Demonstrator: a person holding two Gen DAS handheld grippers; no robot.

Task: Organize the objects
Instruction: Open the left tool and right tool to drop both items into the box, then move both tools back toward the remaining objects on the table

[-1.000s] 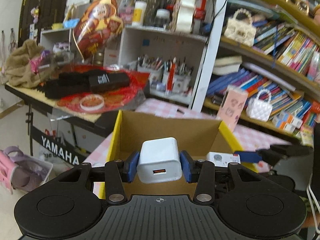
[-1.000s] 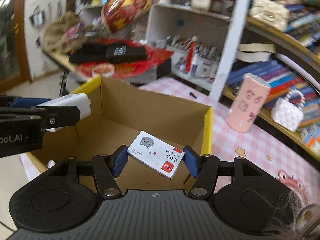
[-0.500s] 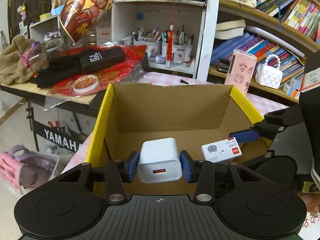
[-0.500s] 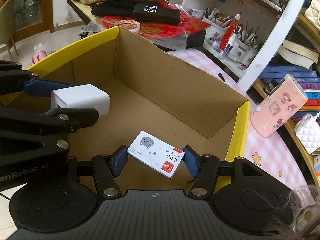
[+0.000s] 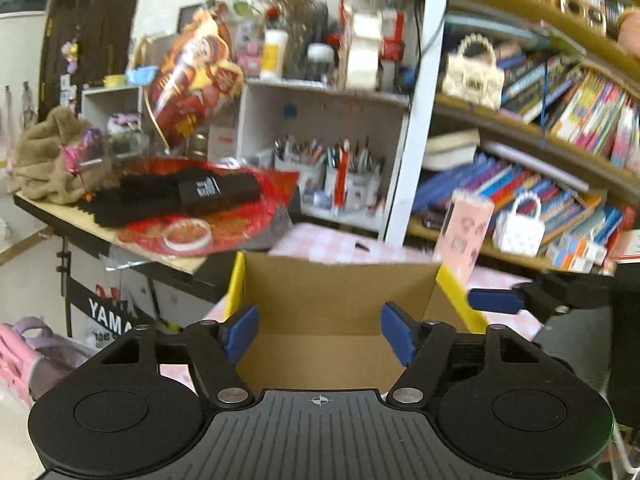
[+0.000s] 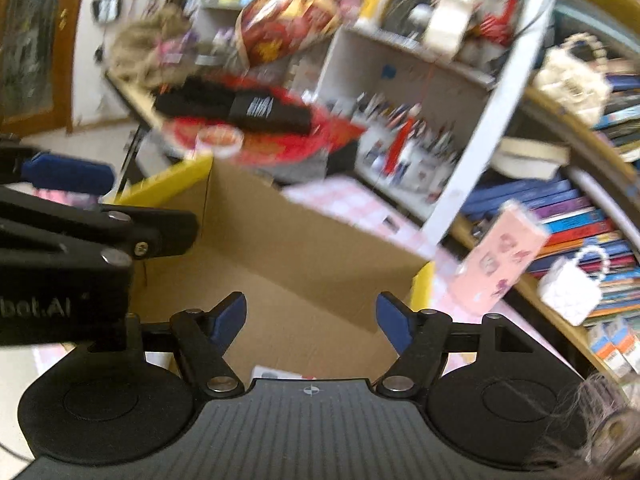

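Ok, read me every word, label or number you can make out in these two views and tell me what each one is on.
"YAMA": white letters on the black stand panel, cut off by the left gripper.
"bot.AI": side of the left gripper's body, seen from the right wrist view; its start is cut off.
Black sleeve label: white print, too blurred to read.
Book spines and pink case: unreadable.
Small white box: mostly hidden.

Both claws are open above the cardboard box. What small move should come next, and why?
Probably draw both claws back from the cardboard box toward the next item. The left claw and right claw are open and hold nothing, so there is nothing left to release here.
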